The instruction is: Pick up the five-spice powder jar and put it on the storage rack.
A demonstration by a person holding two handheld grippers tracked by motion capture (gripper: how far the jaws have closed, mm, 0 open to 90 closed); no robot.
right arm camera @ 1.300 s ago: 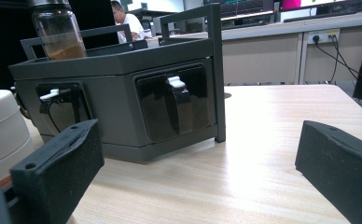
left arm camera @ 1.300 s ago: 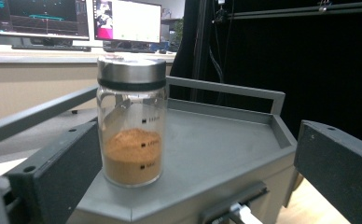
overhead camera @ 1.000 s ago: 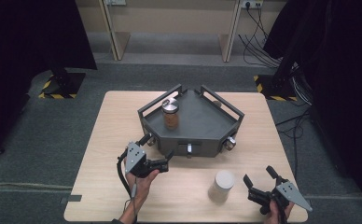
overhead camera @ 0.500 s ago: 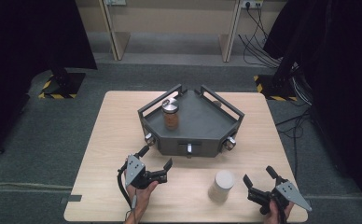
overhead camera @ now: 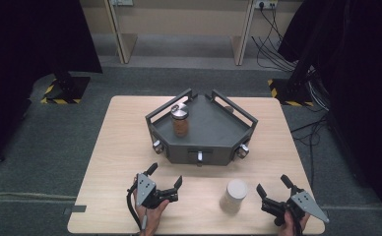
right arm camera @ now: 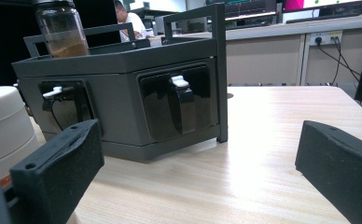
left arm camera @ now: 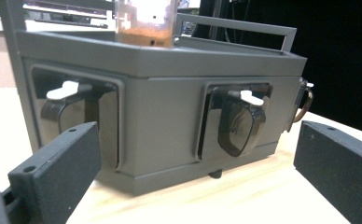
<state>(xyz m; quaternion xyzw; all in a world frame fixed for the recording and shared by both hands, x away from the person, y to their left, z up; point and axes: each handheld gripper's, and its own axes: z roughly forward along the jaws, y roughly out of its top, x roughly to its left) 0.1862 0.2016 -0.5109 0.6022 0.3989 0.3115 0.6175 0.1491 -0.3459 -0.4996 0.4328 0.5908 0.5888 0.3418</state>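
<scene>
A dark grey angular box [overhead camera: 213, 130] with rail handles stands mid-table. On its top left sits a glass jar [overhead camera: 180, 120] of brown powder with a metal lid. A white lidded container [overhead camera: 234, 195] stands on the table in front of the box. My left gripper [overhead camera: 165, 175] is open and empty, just short of the box's front left. My right gripper [overhead camera: 271, 184] is open too, right of the white container. In the left gripper view the box face [left arm camera: 170, 121] shows two recessed latches between the open jaws. The right gripper view has the box [right arm camera: 123, 93], jar [right arm camera: 62, 30] and white container [right arm camera: 2, 126].
The wooden table [overhead camera: 120, 147] has bare room on both sides of the box. Its front edge lies close under both hands. Cables [overhead camera: 277, 39] and stand bases are on the floor beyond. A person [right arm camera: 125, 18] sits far off in the right gripper view.
My left gripper has drawn back from the box's left front corner toward the table's front edge and slightly right. The right gripper, jar and white container have stayed put.
</scene>
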